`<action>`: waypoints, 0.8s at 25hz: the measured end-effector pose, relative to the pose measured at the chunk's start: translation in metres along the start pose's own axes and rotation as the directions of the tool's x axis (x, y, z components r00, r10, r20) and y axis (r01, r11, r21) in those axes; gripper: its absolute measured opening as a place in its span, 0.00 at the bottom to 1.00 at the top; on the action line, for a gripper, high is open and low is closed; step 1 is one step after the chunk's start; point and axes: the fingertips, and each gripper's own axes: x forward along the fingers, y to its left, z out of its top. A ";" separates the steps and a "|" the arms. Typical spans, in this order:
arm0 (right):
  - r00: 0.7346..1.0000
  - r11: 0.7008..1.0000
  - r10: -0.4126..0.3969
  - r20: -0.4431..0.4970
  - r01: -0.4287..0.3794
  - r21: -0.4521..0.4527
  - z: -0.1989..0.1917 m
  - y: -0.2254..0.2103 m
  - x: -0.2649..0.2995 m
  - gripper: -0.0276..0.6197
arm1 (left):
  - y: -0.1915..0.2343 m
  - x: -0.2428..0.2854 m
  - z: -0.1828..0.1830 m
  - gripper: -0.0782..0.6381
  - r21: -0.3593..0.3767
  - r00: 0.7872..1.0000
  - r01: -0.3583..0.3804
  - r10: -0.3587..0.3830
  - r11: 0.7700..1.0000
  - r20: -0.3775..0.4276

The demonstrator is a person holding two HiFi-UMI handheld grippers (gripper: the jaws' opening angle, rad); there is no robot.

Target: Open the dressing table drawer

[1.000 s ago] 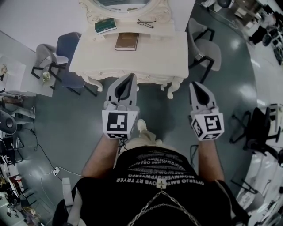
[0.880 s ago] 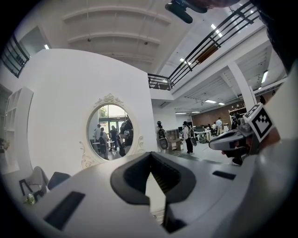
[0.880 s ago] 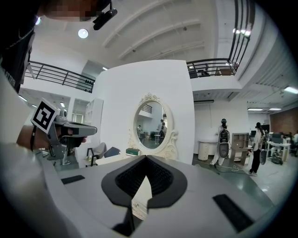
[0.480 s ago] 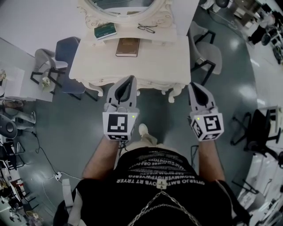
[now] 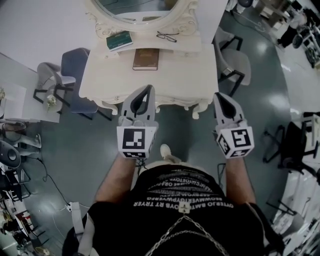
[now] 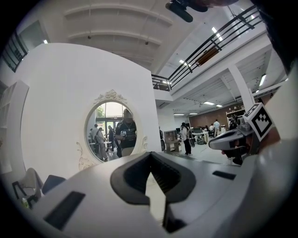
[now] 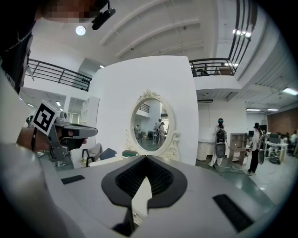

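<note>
Overhead, the head view shows the left gripper [image 5: 146,90] and right gripper [image 5: 220,96], both closed on nothing, just short of the dressing table [image 5: 175,75] at upper centre. Its drawer front is hidden from above, while a book [image 5: 146,58] lies on top. Only the gripper views face the mirror [image 7: 151,123].

table [image 5: 185,70]: 1
mirror [image 5: 142,5]: 1
glasses [image 5: 166,36]: 1
books: 2, green book [image 5: 119,40] and brown book [image 5: 146,58]
grippers: 2, left gripper [image 5: 148,88] and right gripper [image 5: 219,95]
chairs by the table: 3, blue chair [image 5: 75,59], left grey chair [image 5: 48,70], right grey chair [image 5: 239,62]
</note>
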 end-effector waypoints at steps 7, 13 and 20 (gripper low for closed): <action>0.999 0.999 -0.035 0.000 0.035 -0.016 0.011 0.008 0.018 0.05 | 0.024 0.012 -0.004 0.11 -0.016 0.999 0.032 -0.031 0.999 0.023; 0.999 0.999 -0.040 -0.022 0.040 -0.009 0.006 0.019 0.026 0.05 | 0.028 0.016 -0.014 0.12 -0.031 0.998 0.067 -0.066 0.997 0.017; 0.999 0.999 -0.045 -0.019 0.045 -0.008 0.012 0.021 0.033 0.05 | 0.036 0.013 -0.019 0.11 -0.041 0.997 0.070 -0.069 0.997 0.019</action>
